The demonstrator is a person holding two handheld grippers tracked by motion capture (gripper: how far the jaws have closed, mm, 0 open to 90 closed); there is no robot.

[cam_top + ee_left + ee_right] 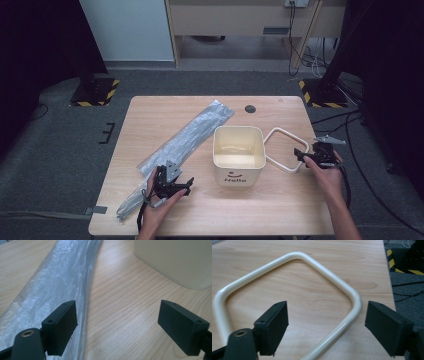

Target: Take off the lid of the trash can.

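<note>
right gripper (325,330) — jaws spread, nothing pinched, the cream handle (347,292) lying flat on the table (280,210) between them (untouched). left gripper (117,327) likewise spread, beside the plastic bag (60,285) — cream bin (239,155) stands upright mid-table.

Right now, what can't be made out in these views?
- Bin: its floor is washed out in the high view; cut off by the top edge in the left gripper view.
- Plastic bag: contents unclear through folds.
- Handle: its bin end lies outside the right gripper view.
</note>
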